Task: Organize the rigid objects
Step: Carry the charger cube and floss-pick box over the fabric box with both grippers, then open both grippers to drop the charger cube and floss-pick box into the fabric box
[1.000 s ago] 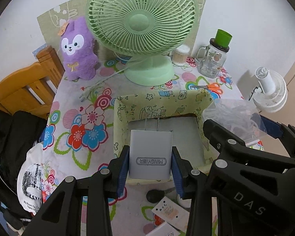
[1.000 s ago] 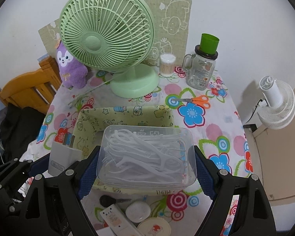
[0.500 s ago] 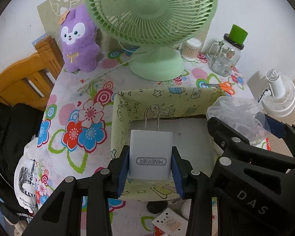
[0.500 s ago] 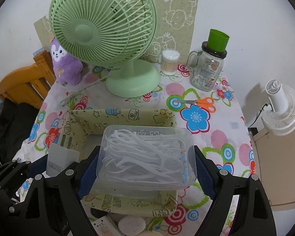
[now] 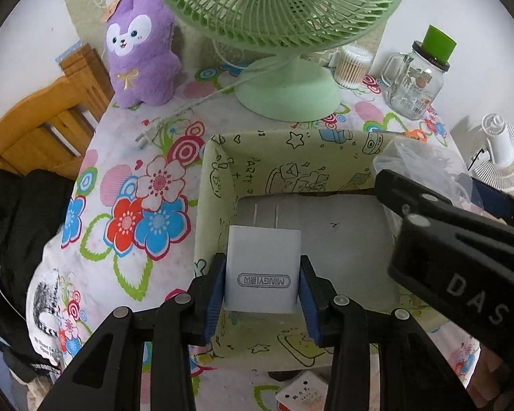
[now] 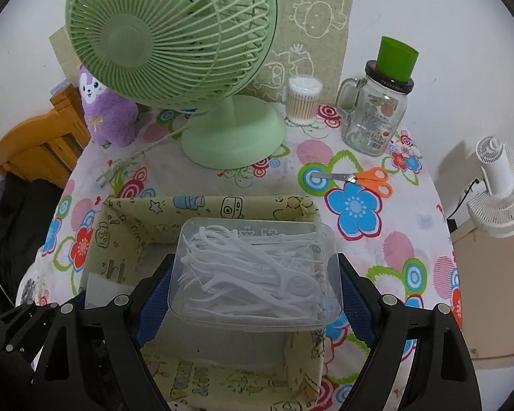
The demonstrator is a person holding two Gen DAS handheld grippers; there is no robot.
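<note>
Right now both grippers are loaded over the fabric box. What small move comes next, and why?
Probably lower the left gripper a little and release the white charger onto the grey floor of the fabric box. The charger already hangs inside the box walls, prongs forward, with bare floor beneath. The right gripper holds the clear floss-pick container beside it, so keep left.

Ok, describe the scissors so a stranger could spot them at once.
Start at the big green fan at the table's back. Right of its base stands a glass mug jar; the scissors lie flat just before it, the only orange-handled thing there.
</note>
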